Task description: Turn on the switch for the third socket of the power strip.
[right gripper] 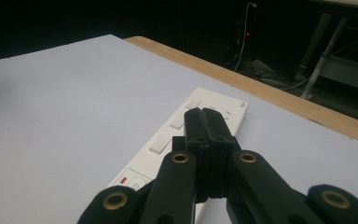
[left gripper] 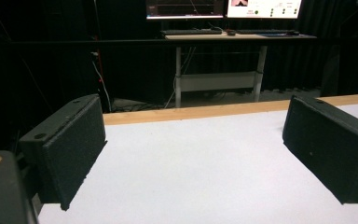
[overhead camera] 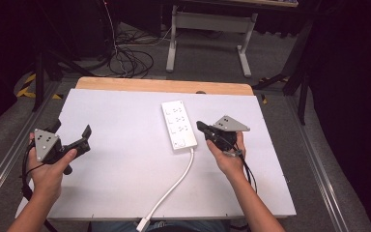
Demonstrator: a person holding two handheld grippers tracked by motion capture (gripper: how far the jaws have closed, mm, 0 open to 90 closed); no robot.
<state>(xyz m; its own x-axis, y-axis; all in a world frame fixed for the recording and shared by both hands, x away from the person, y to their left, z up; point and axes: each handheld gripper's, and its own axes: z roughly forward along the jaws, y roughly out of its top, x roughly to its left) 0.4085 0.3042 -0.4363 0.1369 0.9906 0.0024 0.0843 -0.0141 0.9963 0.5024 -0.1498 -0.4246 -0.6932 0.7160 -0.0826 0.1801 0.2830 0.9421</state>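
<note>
One white plastic power strip (overhead camera: 178, 124) with three rows of sockets lies near the middle of the white tabletop (overhead camera: 125, 174), and the coming move seems to depend on how it lies against the right gripper (overhead camera: 200, 126). The long axis of the strip runs from the person's side toward the far wooden edge (overhead camera: 164, 86) of the tabletop, a little slanted. Its white cable (overhead camera: 174, 186) leaves the near end and goes down to the front edge.

The right gripper is just beside the near right side of the strip, and its jaws point to the left, across the strip and not along it. In the right gripper view the jaws are pressed together with nothing between them, and their tips (right gripper: 204, 116) hang over the strip (right gripper: 168, 140), above the socket rows; whether they touch it I cannot tell. Near the base of the jaws there is a switch with a red mark (right gripper: 131, 179).

The left gripper (overhead camera: 72, 135) is well apart from the strip, at the left edge of the tabletop. Its jaws are spread wide and hold nothing; between them is bare tabletop (left gripper: 196, 177). So the right hand is clearly the nearer one.

I can read no brand, label or writing on the strip.
</note>
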